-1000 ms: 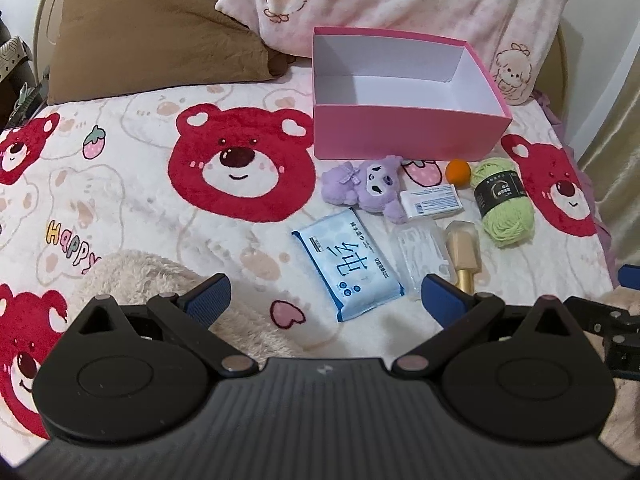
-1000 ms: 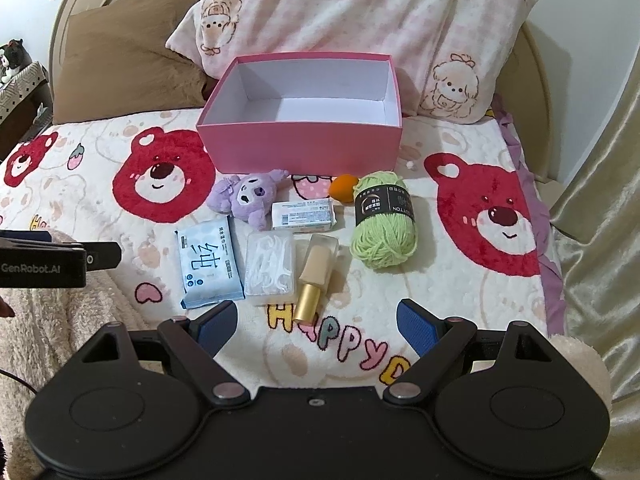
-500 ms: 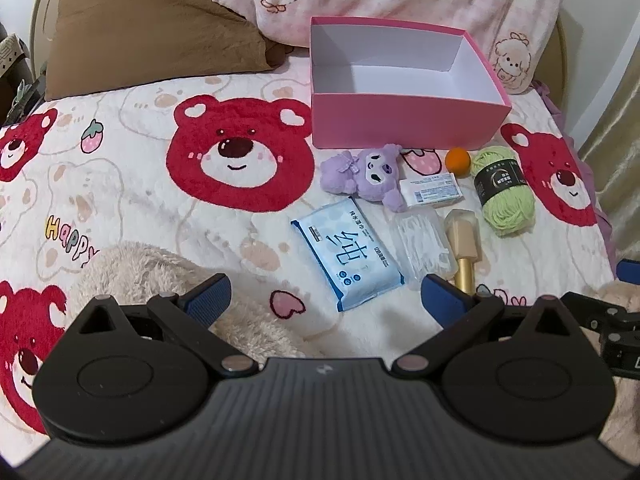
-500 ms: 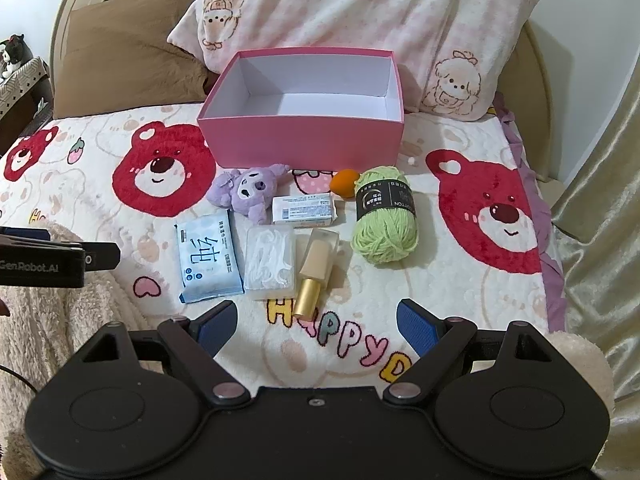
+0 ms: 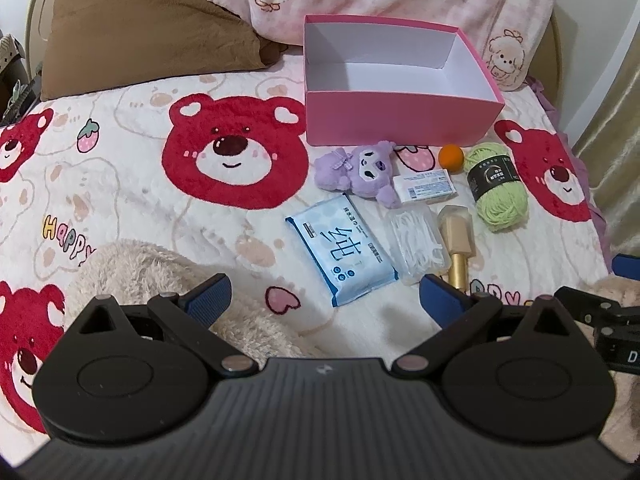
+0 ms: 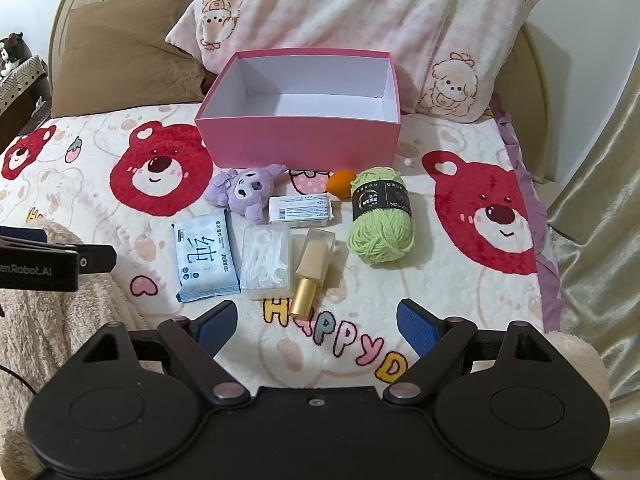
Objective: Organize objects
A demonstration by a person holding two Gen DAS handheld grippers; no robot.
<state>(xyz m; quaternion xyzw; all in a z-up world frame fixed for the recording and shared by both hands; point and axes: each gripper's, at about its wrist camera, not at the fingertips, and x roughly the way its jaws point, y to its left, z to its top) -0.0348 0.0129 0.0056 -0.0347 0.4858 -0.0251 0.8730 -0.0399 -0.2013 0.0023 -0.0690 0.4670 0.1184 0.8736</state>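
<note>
Both views have drawn back and risen a little since a second ago, so the box sits slightly lower and farther in frame, while the things on the bed lie where they were. Left hand-held gripper [image 5: 322, 292] hangs wide open and empty over the blanket [image 5: 132, 184], near the wipes pack [image 5: 342, 250]. Right hand-held gripper [image 6: 316, 320] is also spread wide with nothing between its fingers, above the "HAPPY" lettering and just short of the bottle [image 6: 312, 272]. Pink box [image 6: 300, 142] stands open and empty near the pillows [image 6: 360, 8], its white inside showing. Just in front of it lie the purple plush [image 6: 244, 192], a small white carton [image 6: 300, 210] touching the plush, an orange ball [image 6: 340, 182] and green yarn [image 6: 380, 220], with the ball against the yarn's upper end. Nearer the camera, in a row from left to right, lie the wipes pack, a clear case of floss picks [image 6: 266, 262] and the bottle with its gold cap pointing toward the camera; these three lie side by side, nearly touching. A fuzzy beige sleeve [image 5: 160, 276] shows under the left tool.
</note>
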